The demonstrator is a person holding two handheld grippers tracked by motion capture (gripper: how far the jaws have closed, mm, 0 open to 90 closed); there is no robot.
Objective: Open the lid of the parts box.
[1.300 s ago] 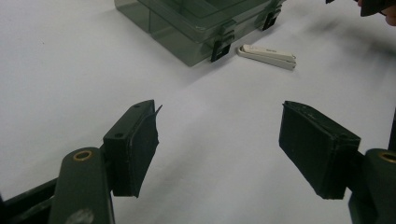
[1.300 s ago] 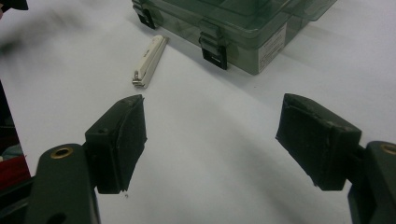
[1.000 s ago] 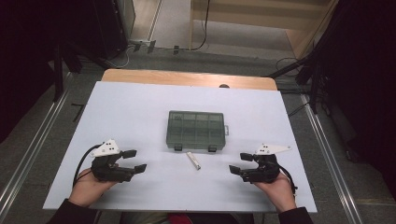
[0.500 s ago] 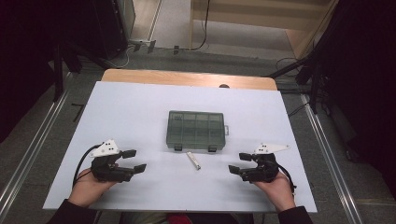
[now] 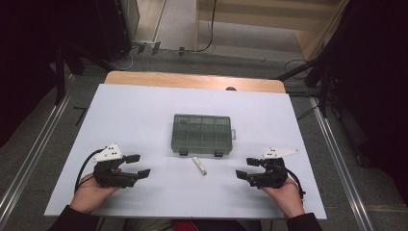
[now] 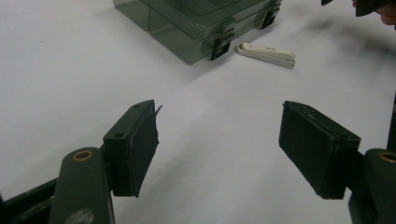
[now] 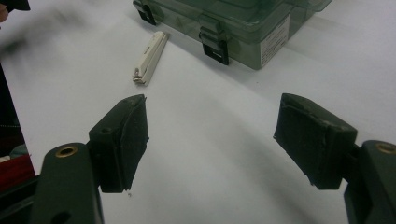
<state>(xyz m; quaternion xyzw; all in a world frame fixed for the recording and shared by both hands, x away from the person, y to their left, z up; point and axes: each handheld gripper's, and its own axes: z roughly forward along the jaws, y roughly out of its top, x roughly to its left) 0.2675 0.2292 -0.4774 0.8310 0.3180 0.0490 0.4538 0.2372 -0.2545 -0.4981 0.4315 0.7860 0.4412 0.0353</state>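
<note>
A translucent green compartment box (image 5: pixel 202 134) with its lid closed and two black latches sits mid-table; it also shows in the left gripper view (image 6: pixel 201 21) and the right gripper view (image 7: pixel 243 23). A small white clip-like piece (image 5: pixel 199 165) lies just in front of it, flat on the table (image 6: pixel 266 50) (image 7: pixel 149 58). My left gripper (image 5: pixel 138 165) rests open near the front left, nothing between its pads (image 6: pixel 140 140). My right gripper (image 5: pixel 246 168) rests open near the front right, its jaws empty and pointing toward the white piece.
The white table (image 5: pixel 144 110) has a wooden strip (image 5: pixel 192 81) along its far edge. Metal rails (image 5: pixel 337 159) run down both sides, with dark equipment and cables on the floor beyond. Both hands sit near the front edge.
</note>
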